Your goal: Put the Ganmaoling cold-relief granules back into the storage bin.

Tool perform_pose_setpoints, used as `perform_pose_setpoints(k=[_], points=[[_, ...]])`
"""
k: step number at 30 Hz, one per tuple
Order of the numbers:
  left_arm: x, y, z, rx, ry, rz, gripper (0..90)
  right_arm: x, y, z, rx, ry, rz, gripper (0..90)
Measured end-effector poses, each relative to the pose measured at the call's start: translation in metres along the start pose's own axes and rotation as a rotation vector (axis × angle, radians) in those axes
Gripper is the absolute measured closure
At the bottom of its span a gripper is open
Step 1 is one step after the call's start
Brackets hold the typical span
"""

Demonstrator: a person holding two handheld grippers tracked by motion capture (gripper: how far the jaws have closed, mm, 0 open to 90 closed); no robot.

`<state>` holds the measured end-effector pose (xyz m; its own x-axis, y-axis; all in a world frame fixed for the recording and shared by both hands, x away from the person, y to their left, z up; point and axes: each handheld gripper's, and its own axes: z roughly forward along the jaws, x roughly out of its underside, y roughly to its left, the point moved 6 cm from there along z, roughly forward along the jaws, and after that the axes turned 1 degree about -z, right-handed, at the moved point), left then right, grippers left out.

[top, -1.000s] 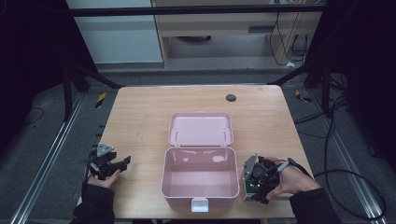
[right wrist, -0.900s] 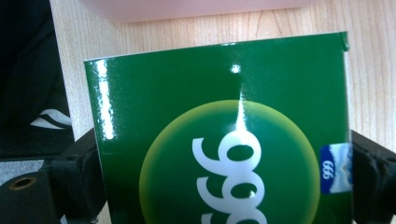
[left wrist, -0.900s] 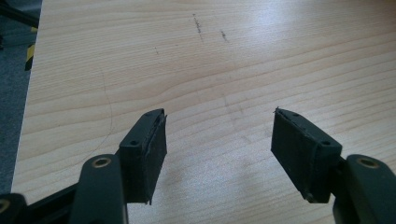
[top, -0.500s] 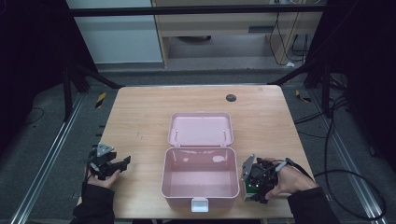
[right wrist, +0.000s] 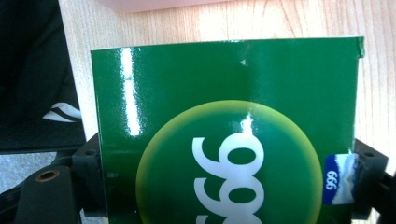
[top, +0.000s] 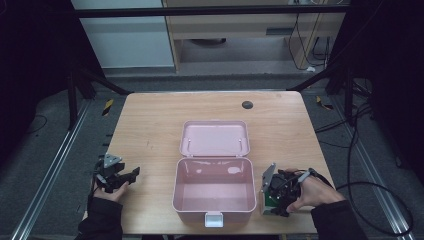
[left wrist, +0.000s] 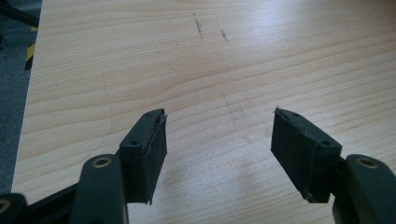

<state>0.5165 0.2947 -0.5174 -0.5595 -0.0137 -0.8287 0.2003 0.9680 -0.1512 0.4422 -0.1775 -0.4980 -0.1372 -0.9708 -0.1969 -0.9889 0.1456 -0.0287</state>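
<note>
A person stands at the near edge of a wooden desk (top: 150, 130) with a gripper in each hand. In the middle of the desk sits a pink plastic box (top: 214, 192), its lid (top: 214, 138) thrown back flat on the far side and its white latch (top: 213, 219) facing the person. The inside of the box looks bare.

Just to the right of the box, close to the near edge of the desk, the right gripper (top: 272, 197) has a green carton (right wrist: 224, 135) between its fingers (right wrist: 86, 179). From above only a sliver of green shows under the gripper's grey plate. In the right gripper view the carton's glossy face carries a yellow-green disc with white "999" numerals, seen upside down, and a small blue label at one edge. The fingers have just been closing, and they now sit flush against the carton's 2 side edges, pinching it. The carton is just beside the box wall; whether it touches I cannot tell.

The left gripper (top: 131, 175) rests low over the desk near its left edge, well apart from the box. Its 2 black fingers (left wrist: 147, 154) are spread wide over bare wood grain, holding nothing.
</note>
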Motion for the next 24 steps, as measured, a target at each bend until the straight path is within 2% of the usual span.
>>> perform_pose_setpoints(k=[11,20,21,24], points=[[0.000,0.000,0.000,0.001,-0.001,-0.001,35.2,0.001,-0.004,-0.022,0.037,-0.023,0.005,15.9],[0.000,0.000,0.000,0.000,0.000,-0.001,35.2,-0.004,-0.007,-0.053,0.073,-0.050,0.016,15.9],[0.000,0.000,0.000,0.000,0.001,0.000,35.2,-0.006,-0.007,-0.061,0.079,-0.055,0.019,15.9],[0.000,0.000,0.000,0.000,0.001,0.000,35.2,-0.009,-0.008,-0.068,0.086,-0.059,0.024,15.9]])
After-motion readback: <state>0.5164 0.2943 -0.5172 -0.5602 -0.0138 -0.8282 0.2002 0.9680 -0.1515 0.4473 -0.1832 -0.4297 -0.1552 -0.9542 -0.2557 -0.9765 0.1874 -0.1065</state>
